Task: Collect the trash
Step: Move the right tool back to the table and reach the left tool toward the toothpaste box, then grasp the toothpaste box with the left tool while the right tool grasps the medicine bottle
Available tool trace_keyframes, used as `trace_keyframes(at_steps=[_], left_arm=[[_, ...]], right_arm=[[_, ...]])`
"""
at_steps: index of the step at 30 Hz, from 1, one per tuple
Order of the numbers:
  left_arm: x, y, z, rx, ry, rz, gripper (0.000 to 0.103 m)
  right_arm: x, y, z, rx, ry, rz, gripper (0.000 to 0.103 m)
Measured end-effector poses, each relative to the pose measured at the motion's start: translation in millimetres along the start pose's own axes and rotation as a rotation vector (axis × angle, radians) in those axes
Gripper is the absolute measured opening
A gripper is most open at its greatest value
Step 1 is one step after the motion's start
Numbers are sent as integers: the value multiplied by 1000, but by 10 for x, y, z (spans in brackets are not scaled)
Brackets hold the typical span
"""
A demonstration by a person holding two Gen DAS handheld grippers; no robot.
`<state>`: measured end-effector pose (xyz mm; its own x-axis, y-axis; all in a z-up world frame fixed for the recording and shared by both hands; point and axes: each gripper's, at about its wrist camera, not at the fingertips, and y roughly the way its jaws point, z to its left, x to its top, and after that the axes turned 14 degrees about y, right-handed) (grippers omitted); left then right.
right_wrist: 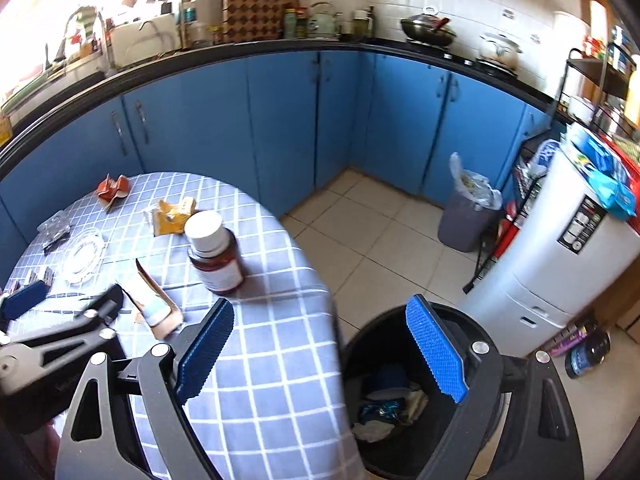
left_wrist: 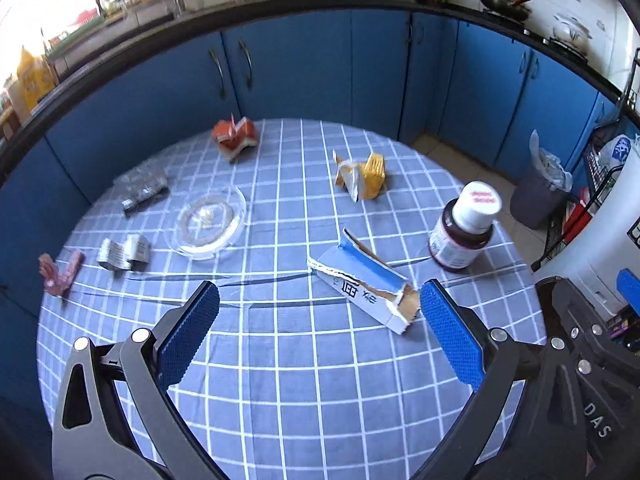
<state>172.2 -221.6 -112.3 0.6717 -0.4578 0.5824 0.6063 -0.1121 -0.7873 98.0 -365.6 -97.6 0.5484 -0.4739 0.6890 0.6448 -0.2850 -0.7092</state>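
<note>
- You are in a kitchen with blue cabinets, facing a round table covered by a blue checked cloth.
- Far left on the cloth lies a crumpled pink wrapper, then a silver foil wrapper, with a clear blister pack further back.
- A clear glass dish sits near the middle-left, an orange wrapper behind it.
- Your left gripper is released, jaws wide and holding nothing; it hovers over the near part of the table.
- A torn blue-and-white carton lies just ahead of it, its ragged end close beside the right-hand pad, not touching.
- A yellow wrapper lies beyond; a brown bottle with a white cap stands towards the right edge.
- Your right gripper is also released and empty, straddling the table edge and a black bin that holds scraps on the floor.
</note>
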Motion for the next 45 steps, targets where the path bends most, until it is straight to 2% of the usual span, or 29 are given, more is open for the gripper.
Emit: trace_keyframes(at_steps=[6,10,15,20,22,24,27,32,36,37,39,40,41,43,44,45], left_arm=[[-8,366,64,-89,-36,76,99],[23,451,7,-127,-25,79,99],[83,548,-43,-84,-4,100,99],[35,588,57,-84,-22,111,99],[-3,567,110,-56,-19,102,98],[-32,558,196,-48,-30,95,91],[-48,561,358,-38,-64,97,85],[-41,625,516,-58,-105,105,84],[-25,654,538,-56,-102,93,84],[-21,662,541,-53,-97,89,84],[-4,681,539,-44,-89,82,84],[-4,684,529,-38,-86,78,84],[-4,691,534,-36,-84,74,82],[-7,658,512,-34,-78,52,64],[-3,640,491,-29,-67,45,43],[8,626,467,-37,-55,43,34]], right_arm=[[68,180,94,4,1,18,86],[124,264,80,6,15,18,86],[143,356,99,13,13,35,86],[153,426,154,33,-9,52,86],[151,464,202,50,-20,60,86],[142,509,261,63,-36,69,86],[133,574,352,87,-49,86,86],[102,672,546,118,-88,101,86],[105,759,621,145,-94,93,85],[109,775,636,151,-99,94,83],[102,851,664,168,-106,131,53],[94,889,670,177,-102,153,49],[85,902,669,182,-100,156,44],[67,873,671,186,-110,146,43],[56,856,666,192,-111,144,43],[47,840,659,193,-111,141,43]])
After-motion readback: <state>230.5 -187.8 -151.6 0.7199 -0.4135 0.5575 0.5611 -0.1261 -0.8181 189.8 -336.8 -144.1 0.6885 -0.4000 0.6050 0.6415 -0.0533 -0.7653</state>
